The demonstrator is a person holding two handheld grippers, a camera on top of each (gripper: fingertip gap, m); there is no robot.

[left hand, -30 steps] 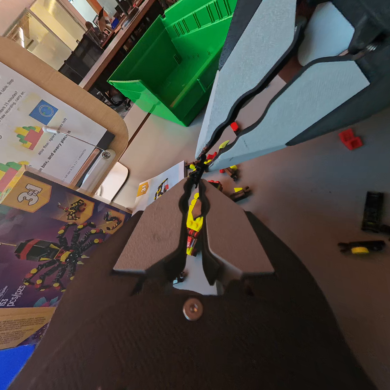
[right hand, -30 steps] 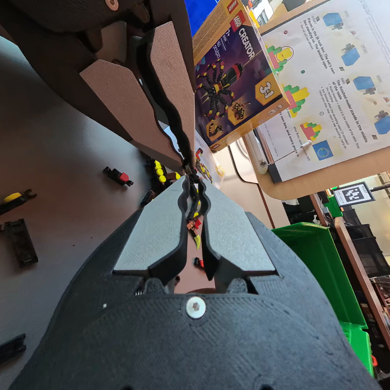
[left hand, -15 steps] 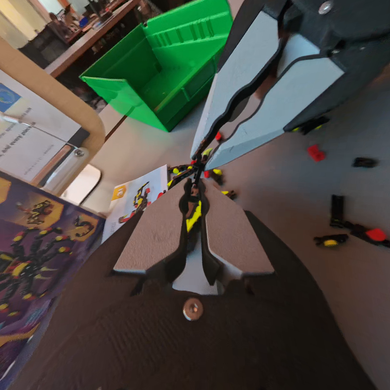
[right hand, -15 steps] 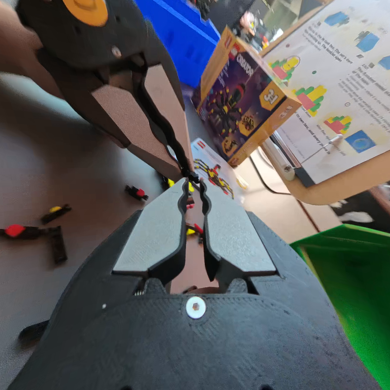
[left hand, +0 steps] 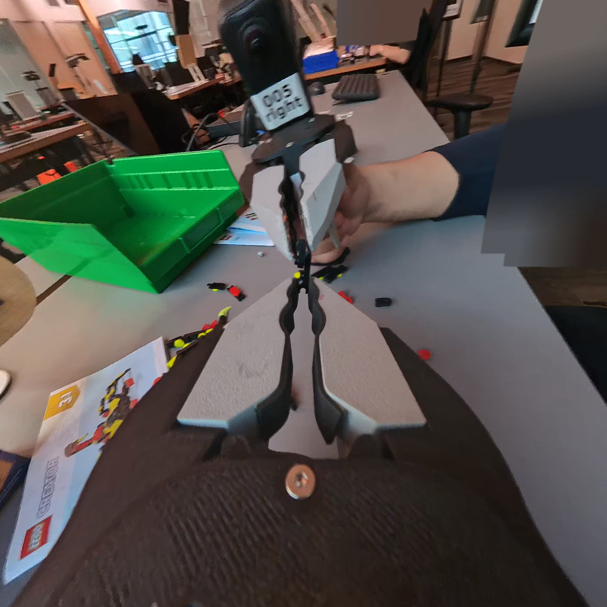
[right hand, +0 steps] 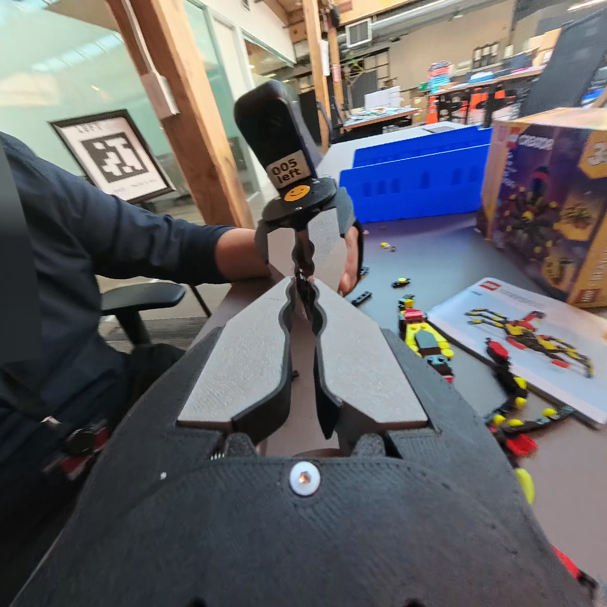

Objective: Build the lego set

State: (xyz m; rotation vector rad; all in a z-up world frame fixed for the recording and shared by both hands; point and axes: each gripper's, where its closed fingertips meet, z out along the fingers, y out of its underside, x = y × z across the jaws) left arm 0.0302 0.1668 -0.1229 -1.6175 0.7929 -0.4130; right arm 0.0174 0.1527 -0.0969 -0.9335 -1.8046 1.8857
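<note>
The two grippers meet tip to tip above the table [left hand: 443, 295], each pinching an end of one thin black brick piece [left hand: 303, 262] that spans the gap between them. The left gripper [left hand: 303, 289] has its jaws closed on the lower end, where a small yellow stud shows beside the tip; the right gripper [left hand: 299, 254] comes in from the far side, tilted down, its jaws closed on the upper end. Held from both ends like this, the piece hangs in the air, clear of the table — a pose that suits pressing or pulling two small parts along one line.

In the right wrist view the same piece [right hand: 303, 289] shows dark between the right gripper's tips [right hand: 303, 285], with the left gripper [right hand: 300, 272] facing it and a hand [right hand: 349, 262] wrapped behind.

Loose black, red and yellow bricks [left hand: 230, 290] lie scattered near the grippers, within easy reach. A part-built yellow and black model [right hand: 423, 341] rests beside an open booklet [right hand: 525, 331], laid flat so its pages can be read. A green bin [left hand: 124, 213] stands at the far left, a blue bin [right hand: 414, 184] and a toy box [right hand: 551, 203] at the back — all well apart from the grippers.
</note>
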